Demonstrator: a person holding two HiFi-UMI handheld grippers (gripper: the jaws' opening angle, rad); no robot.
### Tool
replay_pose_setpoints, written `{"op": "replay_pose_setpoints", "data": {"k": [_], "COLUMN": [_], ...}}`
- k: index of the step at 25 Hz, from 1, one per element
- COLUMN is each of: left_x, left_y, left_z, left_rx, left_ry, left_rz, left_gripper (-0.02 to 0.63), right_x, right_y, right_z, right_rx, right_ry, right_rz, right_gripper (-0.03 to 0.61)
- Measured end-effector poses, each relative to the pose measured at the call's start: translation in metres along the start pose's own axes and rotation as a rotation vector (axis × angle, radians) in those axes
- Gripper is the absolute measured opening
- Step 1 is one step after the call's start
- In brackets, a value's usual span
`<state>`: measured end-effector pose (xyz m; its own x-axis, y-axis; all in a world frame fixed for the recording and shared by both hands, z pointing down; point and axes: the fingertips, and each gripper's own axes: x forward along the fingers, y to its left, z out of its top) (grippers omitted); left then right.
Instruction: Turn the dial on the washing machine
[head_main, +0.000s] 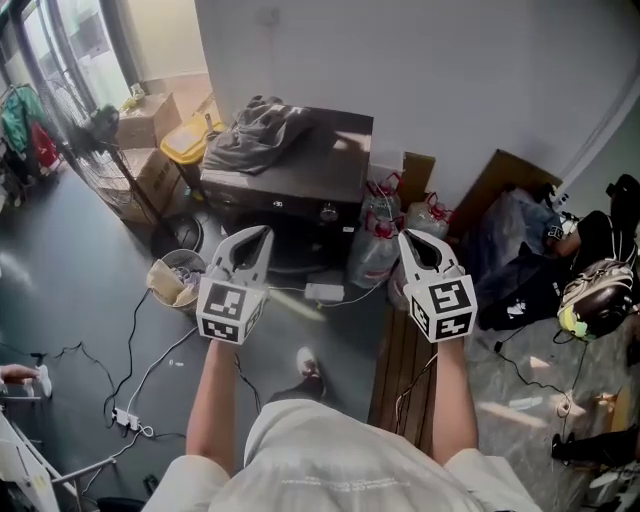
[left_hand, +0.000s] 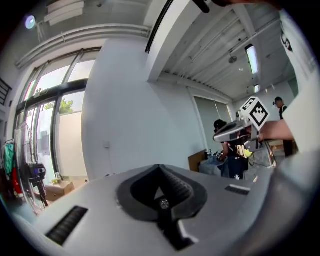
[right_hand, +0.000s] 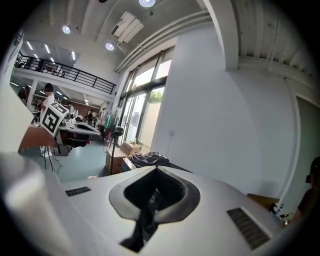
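Note:
A black washing machine (head_main: 300, 175) stands against the white wall in the head view, with a small round dial (head_main: 328, 212) on its front panel and a grey cloth (head_main: 255, 130) heaped on its lid. My left gripper (head_main: 266, 231) hovers in front of the machine's lower left, jaws together and empty. To the machine's right, above the water jugs, my right gripper (head_main: 403, 236) is also shut and holds nothing. Both are short of the dial. In the left gripper view the shut jaws (left_hand: 160, 166) face the bare wall. In the right gripper view the gripper (right_hand: 157, 168) points at the cloth (right_hand: 147, 159).
A standing fan (head_main: 95, 140), cardboard boxes (head_main: 145, 120) and a yellow bin (head_main: 185, 140) stand left of the machine. A bucket (head_main: 175, 278) and cables (head_main: 130, 370) lie on the floor. Water jugs (head_main: 375, 240), a wooden bench (head_main: 405, 370) and bags (head_main: 520, 260) crowd the right.

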<state>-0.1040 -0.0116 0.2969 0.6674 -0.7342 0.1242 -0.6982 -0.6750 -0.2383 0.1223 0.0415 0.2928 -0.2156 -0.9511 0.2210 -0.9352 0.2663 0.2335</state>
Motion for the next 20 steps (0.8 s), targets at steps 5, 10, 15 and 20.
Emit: {"op": "replay_pose_setpoints", "data": {"k": [5, 10, 15, 20], "left_x": [0.055, 0.091, 0.12, 0.151], "left_y": [0.039, 0.057, 0.053, 0.045], "left_z": [0.002, -0.015, -0.044, -0.079], "left_rx": [0.01, -0.002, -0.003, -0.03], "left_ry": [-0.001, 0.035, 0.105, 0.192], "left_rz": [0.012, 0.014, -0.005, -0.006], "left_gripper": [0.014, 0.014, 0.014, 0.014], "right_x": [0.064, 0.098, 0.119, 0.144], "right_y": [-0.022, -0.035, -0.054, -0.065], "right_z": [0.01, 0.006, -0.012, -0.031], "right_rx": [-0.012, 0.001, -0.048, 0.008], "right_ry": [0.013, 0.033, 0.071, 0.076], "right_rz": [0.02, 0.025, 0.003, 0.045], "right_gripper": [0.015, 0.015, 0.015, 0.015]}}
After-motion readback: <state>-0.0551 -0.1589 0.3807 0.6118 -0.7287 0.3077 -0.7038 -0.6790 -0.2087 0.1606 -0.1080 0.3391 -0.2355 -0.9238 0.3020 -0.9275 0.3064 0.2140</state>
